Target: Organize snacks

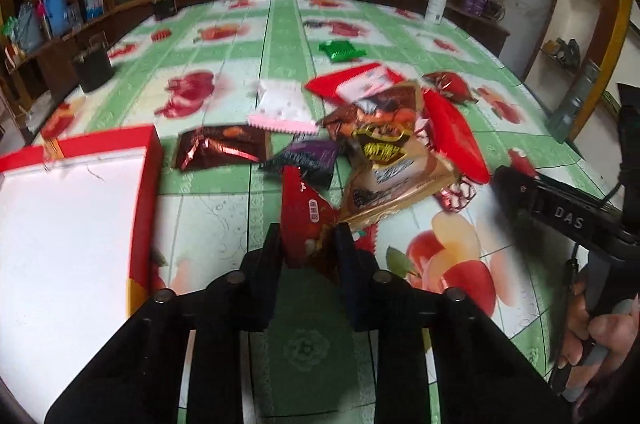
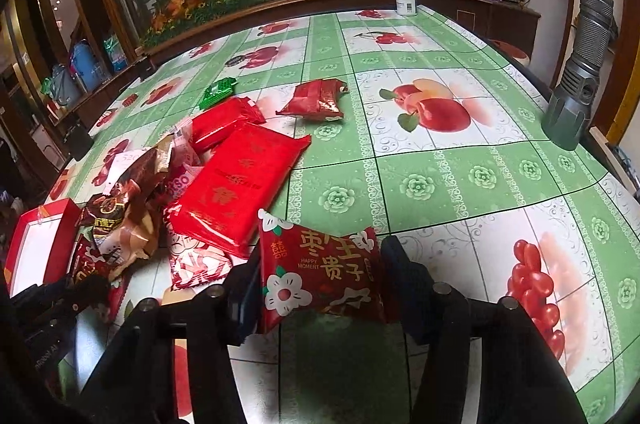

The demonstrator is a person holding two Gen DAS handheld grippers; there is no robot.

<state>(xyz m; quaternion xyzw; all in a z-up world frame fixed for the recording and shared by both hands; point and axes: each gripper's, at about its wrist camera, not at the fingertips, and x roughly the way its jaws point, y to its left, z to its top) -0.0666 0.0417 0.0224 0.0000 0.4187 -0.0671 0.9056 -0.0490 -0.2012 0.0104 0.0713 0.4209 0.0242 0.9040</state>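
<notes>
**Both grippers loaded, box is off to the left**

The red snack packet is pinched in the left gripper, jaws narrow on it, its long axis running away from the fingers toward the snack pile. The open red box sits just left of that gripper, so the left hand looks nearer for the drop. The right gripper holds a flowery red packet crosswise, over the tablecloth, box well off to its left.
</notes>
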